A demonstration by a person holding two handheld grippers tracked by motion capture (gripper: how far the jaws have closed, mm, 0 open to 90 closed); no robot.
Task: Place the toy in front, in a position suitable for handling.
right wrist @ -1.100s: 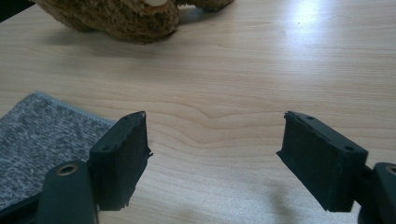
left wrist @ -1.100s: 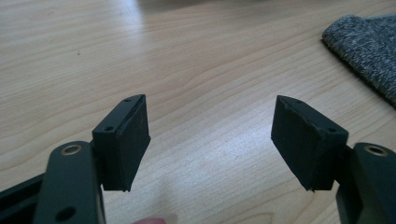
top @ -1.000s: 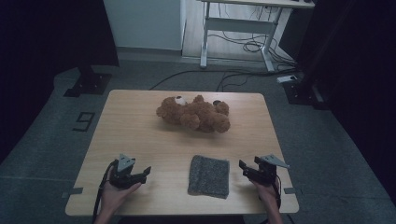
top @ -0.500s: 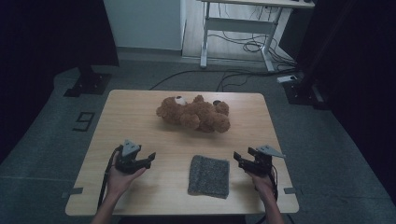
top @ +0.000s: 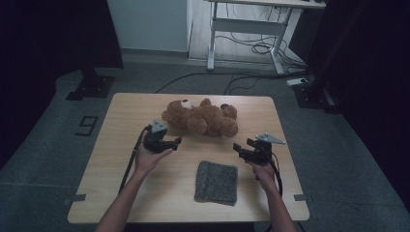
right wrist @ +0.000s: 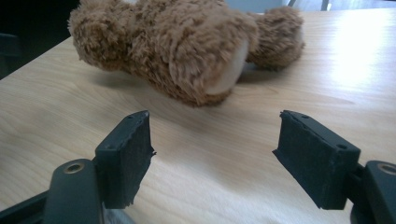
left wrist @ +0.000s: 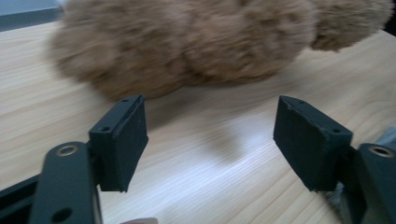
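Nothing's grabbed yet. The teddy bear (top: 200,117) lies on its side at the far middle of the table (top: 121,159), untouched. The left gripper (top: 170,143) and right gripper (top: 243,148) flank it, jaws spread wide and empty. The grey cloth (top: 217,181) lies flat near the person.

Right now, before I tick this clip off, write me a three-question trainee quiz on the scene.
1. True or false: the left hand-held gripper is shut on the teddy bear.
2. What lies on the table between the person's two hands?
A. a grey cloth
B. a red cup
C. a book
3. Fill in: the jaws of the right hand-held gripper stand ____.

Key: 1 false; it is open and short of the bear. 2 A, the grey cloth. 3 open.
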